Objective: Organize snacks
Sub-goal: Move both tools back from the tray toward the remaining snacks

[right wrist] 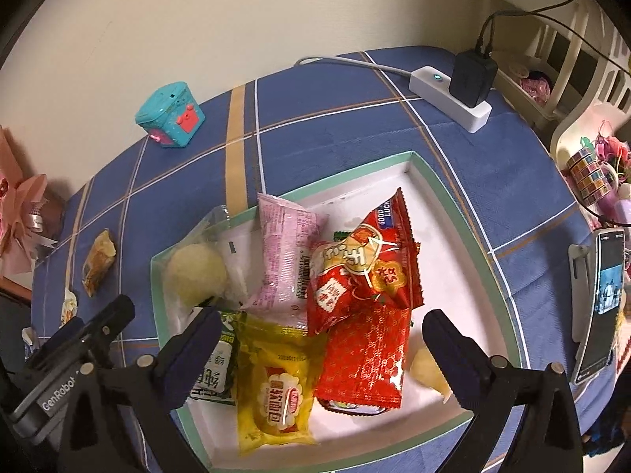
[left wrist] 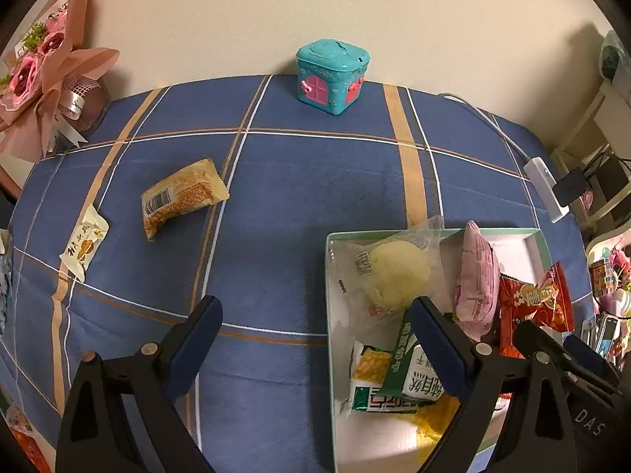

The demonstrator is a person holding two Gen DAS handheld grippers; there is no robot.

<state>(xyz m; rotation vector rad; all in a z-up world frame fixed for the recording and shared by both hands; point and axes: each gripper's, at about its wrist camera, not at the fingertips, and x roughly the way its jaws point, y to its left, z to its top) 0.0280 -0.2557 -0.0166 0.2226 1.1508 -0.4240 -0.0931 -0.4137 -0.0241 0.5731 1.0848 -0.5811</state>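
Note:
A white tray with a green rim (right wrist: 445, 197) (left wrist: 538, 242) on the blue checked cloth holds several snack packs: a pale round bun (right wrist: 195, 272) (left wrist: 396, 276), a pink pack (right wrist: 290, 260) (left wrist: 475, 280), red packs (right wrist: 366, 272) (left wrist: 532, 303), a yellow pack (right wrist: 276, 386) and a green-white pack (left wrist: 410, 374). Two packs lie loose on the cloth at left: an orange wafer pack (left wrist: 179, 197) (right wrist: 98, 262) and a small cream pack (left wrist: 84, 242). My left gripper (left wrist: 315, 339) is open and empty at the tray's left edge. My right gripper (right wrist: 319, 347) is open and empty above the tray.
A teal toy box (left wrist: 333, 77) (right wrist: 171, 114) stands at the far edge by the wall. A pink bouquet (left wrist: 47, 67) is far left. A white power strip with a black charger (right wrist: 457, 88) lies at the right. A phone on a stand (right wrist: 601, 299) is at the right edge.

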